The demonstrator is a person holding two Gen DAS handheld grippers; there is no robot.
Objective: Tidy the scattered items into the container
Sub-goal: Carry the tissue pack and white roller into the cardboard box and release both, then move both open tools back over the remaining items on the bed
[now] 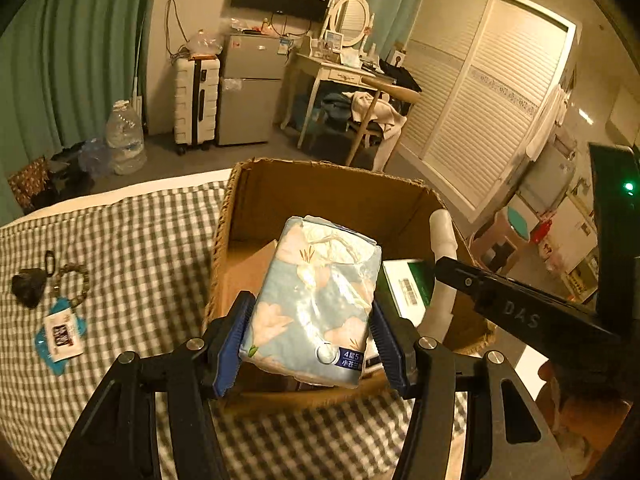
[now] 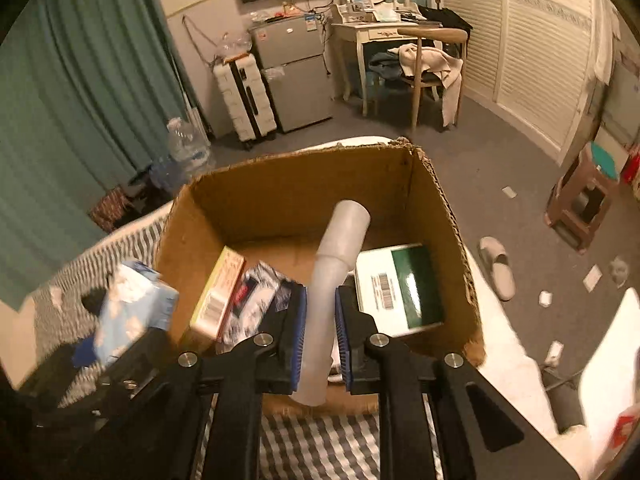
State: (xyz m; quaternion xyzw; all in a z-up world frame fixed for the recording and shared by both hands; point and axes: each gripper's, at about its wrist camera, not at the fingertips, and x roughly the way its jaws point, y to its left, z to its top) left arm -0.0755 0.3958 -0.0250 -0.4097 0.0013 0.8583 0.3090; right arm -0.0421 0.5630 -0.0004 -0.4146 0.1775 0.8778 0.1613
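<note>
The left gripper (image 1: 310, 334) clamps a tissue pack (image 1: 316, 300) above the near edge of the cardboard box (image 1: 320, 188), long axis pointing into it. The right gripper (image 2: 320, 334) holds a white tube (image 2: 332, 280) over the box. Only the right view shows the yellow carton (image 2: 218, 294) inside.

The box (image 2: 440, 208) is open on top with bare floor at the back, but the near half's crowded by a green book (image 2: 404, 284) on the right and small cartons (image 2: 218, 292) on the left, walls all round.
</note>
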